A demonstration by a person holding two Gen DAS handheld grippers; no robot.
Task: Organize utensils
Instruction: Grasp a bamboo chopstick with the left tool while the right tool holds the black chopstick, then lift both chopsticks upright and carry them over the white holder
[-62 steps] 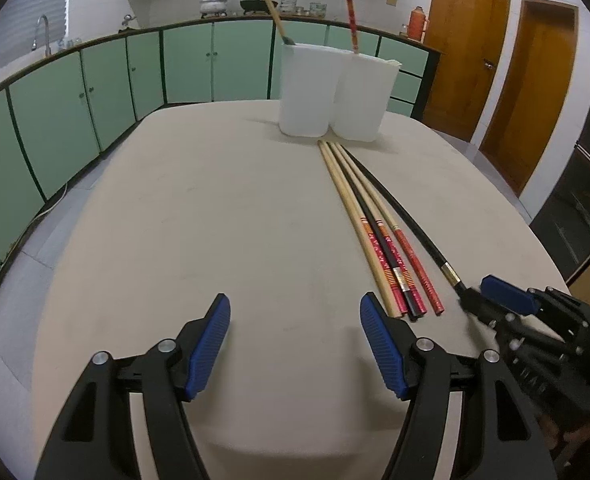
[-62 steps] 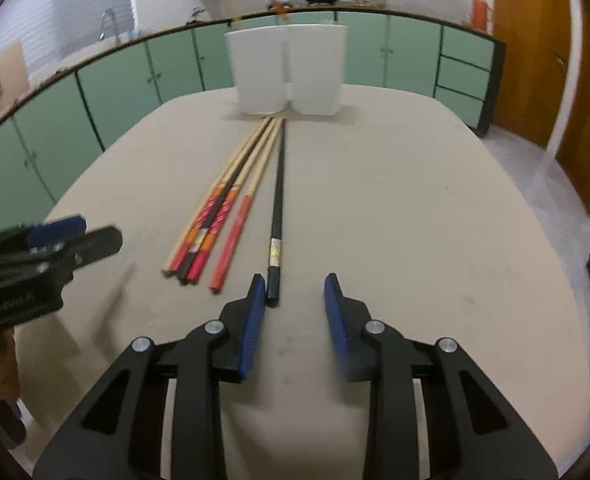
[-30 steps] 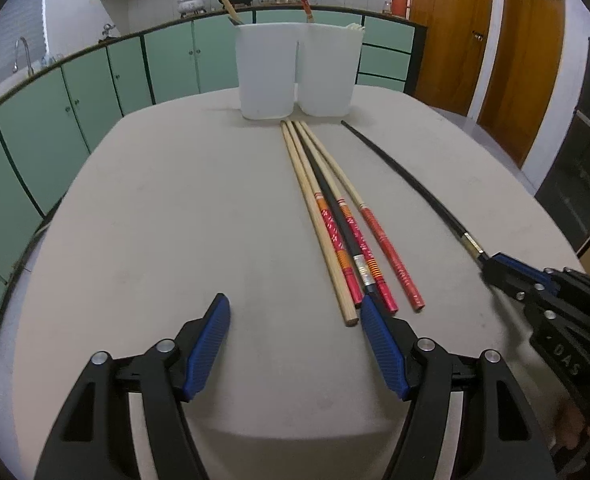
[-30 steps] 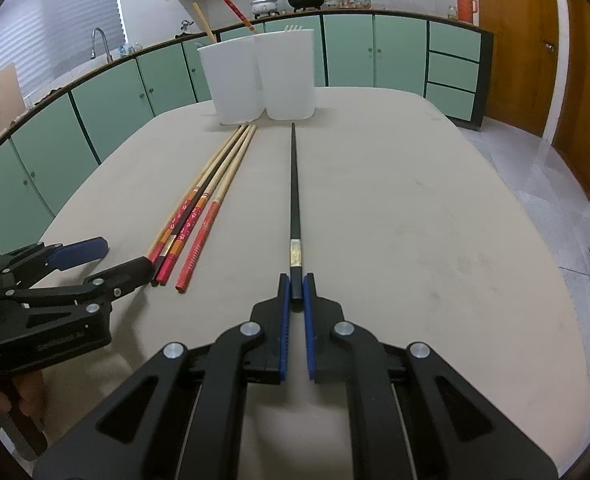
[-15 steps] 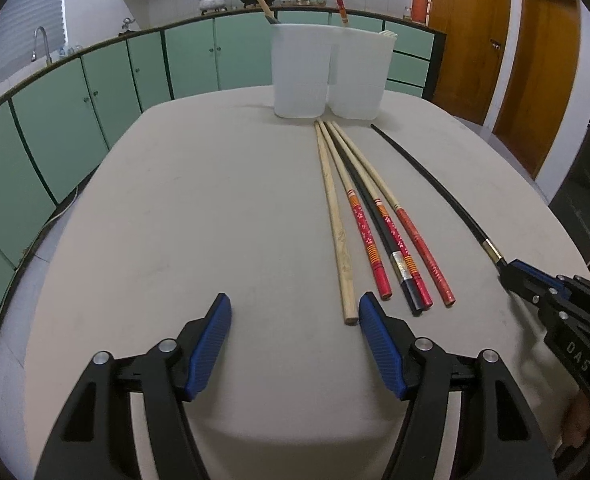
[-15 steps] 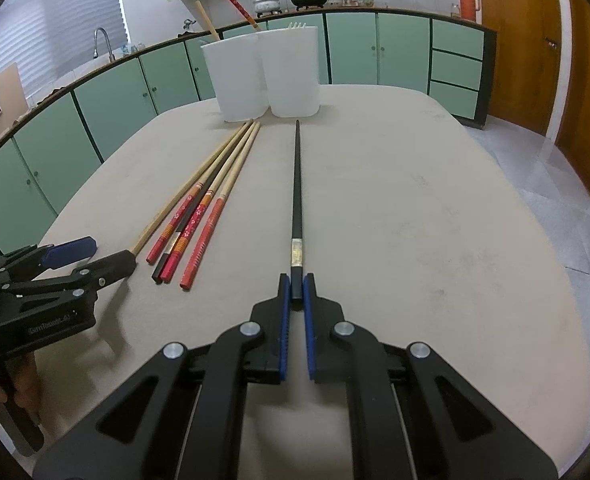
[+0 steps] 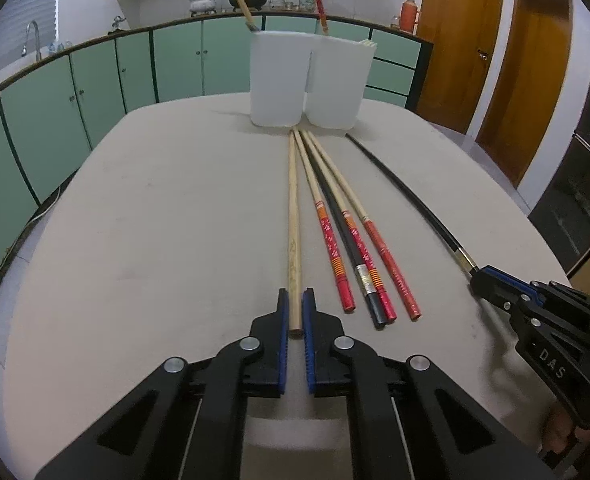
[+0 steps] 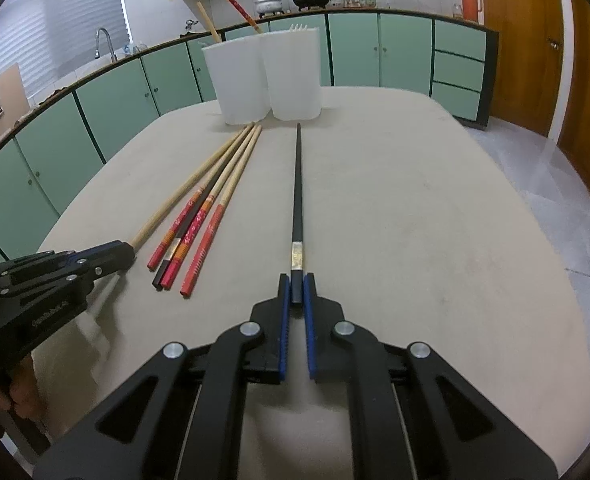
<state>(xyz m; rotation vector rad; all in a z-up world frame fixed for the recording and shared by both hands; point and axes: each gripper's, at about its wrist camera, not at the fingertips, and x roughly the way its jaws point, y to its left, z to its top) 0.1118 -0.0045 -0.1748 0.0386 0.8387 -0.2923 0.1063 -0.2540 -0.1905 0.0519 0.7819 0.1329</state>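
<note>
Lying beside red chopsticks [image 7: 337, 258]: plain chopstick [image 7: 294, 216].

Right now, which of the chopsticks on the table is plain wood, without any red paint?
The plain wooden chopstick, leftmost of the group, its end clamped in the left gripper.

right gripper [image 8: 296, 292] | clamps black chopstick [image 8: 297, 192] | on table [image 8: 415, 220]

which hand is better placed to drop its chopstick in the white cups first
Right, narrowly. The right gripper clamps the black chopstick, lying apart with its tip near the white cups. The left gripper grips the plain wooden chopstick, whose far end touches the others.
</note>
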